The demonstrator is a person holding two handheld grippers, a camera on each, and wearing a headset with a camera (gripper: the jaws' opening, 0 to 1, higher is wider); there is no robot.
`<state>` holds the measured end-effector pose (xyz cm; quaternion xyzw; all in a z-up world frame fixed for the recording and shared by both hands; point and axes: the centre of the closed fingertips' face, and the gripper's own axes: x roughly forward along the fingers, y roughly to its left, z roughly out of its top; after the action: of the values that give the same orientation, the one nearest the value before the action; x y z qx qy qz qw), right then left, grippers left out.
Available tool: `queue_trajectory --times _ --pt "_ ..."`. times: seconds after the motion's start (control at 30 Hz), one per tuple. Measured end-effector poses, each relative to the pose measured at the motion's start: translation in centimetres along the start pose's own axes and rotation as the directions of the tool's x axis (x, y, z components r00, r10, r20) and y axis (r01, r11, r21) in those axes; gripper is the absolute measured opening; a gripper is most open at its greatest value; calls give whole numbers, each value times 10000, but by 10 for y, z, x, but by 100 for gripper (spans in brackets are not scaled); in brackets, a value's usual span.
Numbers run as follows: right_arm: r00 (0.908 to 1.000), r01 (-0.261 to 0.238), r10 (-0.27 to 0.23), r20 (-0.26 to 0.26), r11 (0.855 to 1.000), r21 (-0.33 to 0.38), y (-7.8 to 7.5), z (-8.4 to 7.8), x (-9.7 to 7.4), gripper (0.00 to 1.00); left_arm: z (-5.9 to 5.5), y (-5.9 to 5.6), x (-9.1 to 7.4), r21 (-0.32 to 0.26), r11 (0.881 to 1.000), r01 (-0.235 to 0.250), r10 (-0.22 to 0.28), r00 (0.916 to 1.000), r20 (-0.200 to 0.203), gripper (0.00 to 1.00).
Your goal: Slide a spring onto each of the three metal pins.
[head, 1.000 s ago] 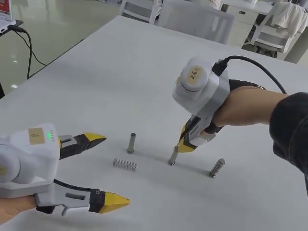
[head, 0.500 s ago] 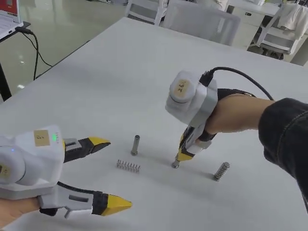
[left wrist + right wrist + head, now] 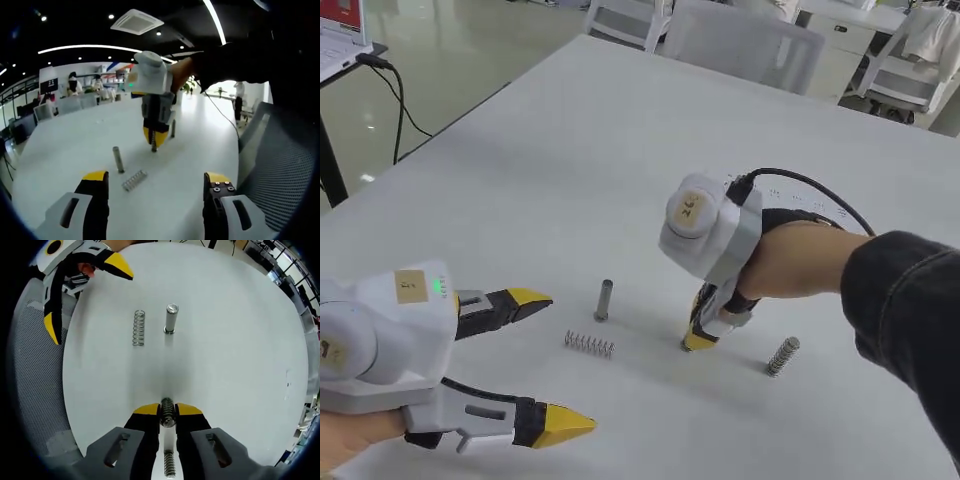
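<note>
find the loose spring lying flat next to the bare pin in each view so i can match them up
Head view: the loose spring lies left of centre, low, just below the bare pin.
Left gripper view: the spring sits low centre, between the jaws, just right of the pin.
Right gripper view: the spring sits upper left, left of the pin.
Shared landmark: the bare upright pin beside it.

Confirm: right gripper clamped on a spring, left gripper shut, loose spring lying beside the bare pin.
Left gripper is open, jaws wide apart in the left gripper view. Right gripper clamped on a spring, loose spring beside the bare pin: correct.
</note>
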<state>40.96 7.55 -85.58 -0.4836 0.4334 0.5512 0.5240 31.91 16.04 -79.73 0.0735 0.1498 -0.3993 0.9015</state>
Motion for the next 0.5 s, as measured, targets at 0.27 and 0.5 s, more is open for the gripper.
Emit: queue_trajectory --times 0.27,0.5 --pt "10000 29 -29 69 10000 -78 1 -2 0 10 -1 -1 1 -20 10000 21 -21 10000 -39 73" --pt "9988 218 -212 446 9997 -141 1 7 -8 15 -3 -2 2 -25 10000 72 -72 9999 -83 72"
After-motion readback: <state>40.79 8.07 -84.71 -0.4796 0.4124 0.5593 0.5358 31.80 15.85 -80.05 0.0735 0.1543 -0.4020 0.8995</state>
